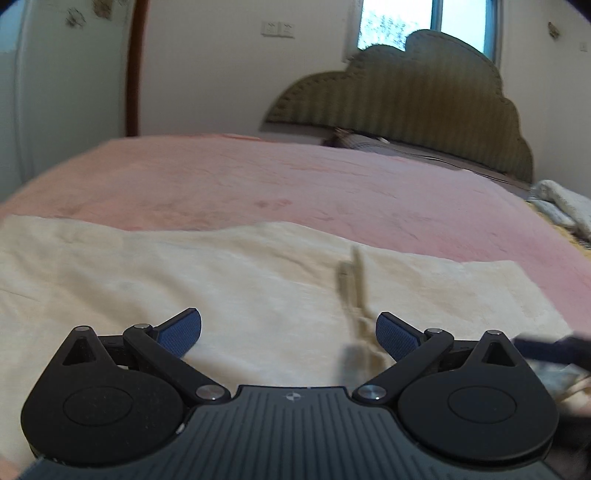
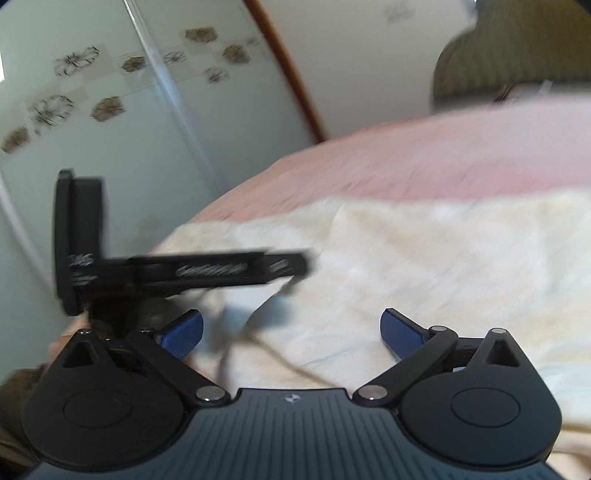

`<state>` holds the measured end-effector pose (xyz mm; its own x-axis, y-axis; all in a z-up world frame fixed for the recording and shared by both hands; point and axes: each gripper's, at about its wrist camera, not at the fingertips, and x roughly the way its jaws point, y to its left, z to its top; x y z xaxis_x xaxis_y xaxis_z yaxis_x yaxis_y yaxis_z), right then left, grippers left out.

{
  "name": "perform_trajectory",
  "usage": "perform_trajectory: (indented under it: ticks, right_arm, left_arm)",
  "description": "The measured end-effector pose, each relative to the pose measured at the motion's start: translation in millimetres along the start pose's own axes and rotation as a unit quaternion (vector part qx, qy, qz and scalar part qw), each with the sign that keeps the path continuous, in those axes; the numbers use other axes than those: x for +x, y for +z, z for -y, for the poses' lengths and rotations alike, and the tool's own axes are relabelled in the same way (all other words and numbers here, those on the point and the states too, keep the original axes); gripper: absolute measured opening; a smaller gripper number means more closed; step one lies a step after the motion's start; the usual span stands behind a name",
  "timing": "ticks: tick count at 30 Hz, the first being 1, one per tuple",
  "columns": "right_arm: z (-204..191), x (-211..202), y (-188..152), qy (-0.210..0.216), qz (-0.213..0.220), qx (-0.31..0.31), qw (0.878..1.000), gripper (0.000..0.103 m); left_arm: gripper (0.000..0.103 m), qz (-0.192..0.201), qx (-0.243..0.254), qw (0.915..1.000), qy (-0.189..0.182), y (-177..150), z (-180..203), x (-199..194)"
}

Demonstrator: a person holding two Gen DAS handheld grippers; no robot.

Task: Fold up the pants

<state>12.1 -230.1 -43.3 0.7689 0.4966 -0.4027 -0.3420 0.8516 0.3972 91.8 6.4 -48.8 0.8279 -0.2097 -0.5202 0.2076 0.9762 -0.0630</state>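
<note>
Cream pants [image 1: 221,273] lie spread flat across the pink bed cover [image 1: 295,177], with a loose drawstring [image 1: 352,291] on top. My left gripper [image 1: 288,336] is open and empty, just above the pants. In the right wrist view the pants [image 2: 424,258] fill the lower right. My right gripper [image 2: 291,334] is open and empty above them. The left gripper's black body [image 2: 166,273] shows blurred at the left of that view.
A padded olive headboard [image 1: 413,99] stands at the far end of the bed under a window [image 1: 424,22]. A folded pale cloth [image 1: 561,206] lies at the right bed edge. A flowered wardrobe door [image 2: 92,110] stands to the left.
</note>
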Motion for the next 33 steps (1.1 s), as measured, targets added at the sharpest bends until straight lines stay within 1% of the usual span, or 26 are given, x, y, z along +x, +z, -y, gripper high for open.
perform_trajectory:
  ticks: [1, 2, 3, 4, 5, 6, 7, 8, 9, 10, 11, 13, 20, 27, 29, 31, 33]
  right_arm:
    - [-4, -7, 3, -0.016, 0.015, -0.011, 1.0, 0.103]
    - [-8, -14, 7, -0.039, 0.033, -0.027, 0.998, 0.103]
    - [-11, -19, 10, -0.074, 0.047, -0.044, 0.995, 0.103]
    - [-13, -20, 14, -0.126, 0.052, -0.058, 0.989, 0.103]
    - [-12, -17, 18, -0.18, 0.047, -0.068, 0.98, 0.103]
    - [-9, -9, 20, -0.232, 0.032, -0.076, 0.969, 0.103]
    - [-4, -1, 19, -0.271, 0.014, -0.082, 0.959, 0.103]
    - [2, 11, 16, -0.301, -0.012, -0.083, 0.95, 0.103]
    - [8, 22, 12, -0.321, -0.045, -0.077, 0.943, 0.103]
    - [12, 30, 7, -0.325, -0.052, -0.061, 0.942, 0.103]
    - [13, 27, 5, -0.321, -0.042, -0.047, 0.945, 0.103]
    - [12, 27, 4, -0.323, -0.041, -0.05, 0.944, 0.103]
    - [25, 20, 3, -0.314, -0.041, -0.038, 0.948, 0.103]
    - [20, 21, 4, -0.314, -0.041, -0.037, 0.948, 0.103]
    - [20, 21, 4, -0.316, -0.04, -0.038, 0.947, 0.103]
    - [19, 25, 6, -0.321, -0.043, -0.038, 0.945, 0.103]
    - [17, 25, 5, -0.325, -0.041, -0.029, 0.944, 0.103]
  left_arm:
    - [0.102, 0.006, 0.007, 0.9998, 0.016, -2, -2, -2]
    - [0.102, 0.004, 0.01, 0.9996, 0.026, -3, -4, -2]
    - [0.102, -0.006, 0.009, 0.9995, 0.029, -4, -6, 1]
    - [0.102, -0.016, 0.004, 0.9995, 0.025, -4, -7, 4]
    - [0.102, -0.02, 0.003, 0.9995, 0.025, -3, -8, 5]
    - [0.102, -0.021, 0.006, 0.9994, 0.027, -2, -8, 6]
    - [0.102, -0.022, 0.013, 0.9992, 0.031, -2, -7, 6]
    - [0.103, -0.025, 0.021, 0.9988, 0.037, -4, -4, 6]
    - [0.103, -0.029, 0.033, 0.9981, 0.044, -4, 0, 7]
    - [0.103, -0.034, 0.046, 0.997, 0.053, -5, 4, 8]
    - [0.103, -0.034, 0.058, 0.9959, 0.061, -7, 8, 9]
    - [0.103, -0.031, 0.066, 0.9952, 0.065, -9, 11, 7]
    - [0.103, -0.033, 0.054, 0.9964, 0.058, -10, 7, 5]
    - [0.102, -0.028, 0.048, 0.9969, 0.055, -8, 6, 5]
    - [0.102, -0.021, 0.037, 0.9978, 0.051, -8, 3, 1]
    - [0.102, -0.022, 0.012, 0.9987, 0.045, -4, -4, -3]
    - [0.102, -0.025, -0.035, 0.9981, 0.044, -1, -17, -9]
